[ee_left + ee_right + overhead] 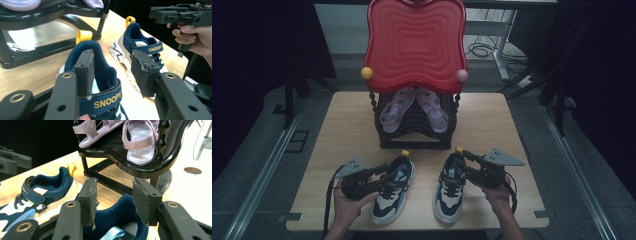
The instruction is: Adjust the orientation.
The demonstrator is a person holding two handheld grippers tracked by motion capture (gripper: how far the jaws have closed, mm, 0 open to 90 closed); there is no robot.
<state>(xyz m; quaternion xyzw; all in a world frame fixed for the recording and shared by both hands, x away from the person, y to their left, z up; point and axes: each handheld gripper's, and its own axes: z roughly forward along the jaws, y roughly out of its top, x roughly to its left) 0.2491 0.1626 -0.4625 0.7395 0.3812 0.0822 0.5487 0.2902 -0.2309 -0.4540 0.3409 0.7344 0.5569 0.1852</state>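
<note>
High view showed the left gripper (382, 176) spread over one navy-and-white strapped sneaker (393, 188), the right gripper (460, 169) spread at the other (451, 187), bare wooden tabletop (342, 125) flanking both. Two lilac sandals (413, 108) sat on the black two-tier rack (416, 135) behind. Left gripper view read "SNOOPY" on the strap (106, 99).

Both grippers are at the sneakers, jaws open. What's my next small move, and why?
Probably close the left gripper on the left sneaker: one jaw is already inside its collar, the other outside. The right gripper stands open above the right sneaker, so lower it before closing.
</note>
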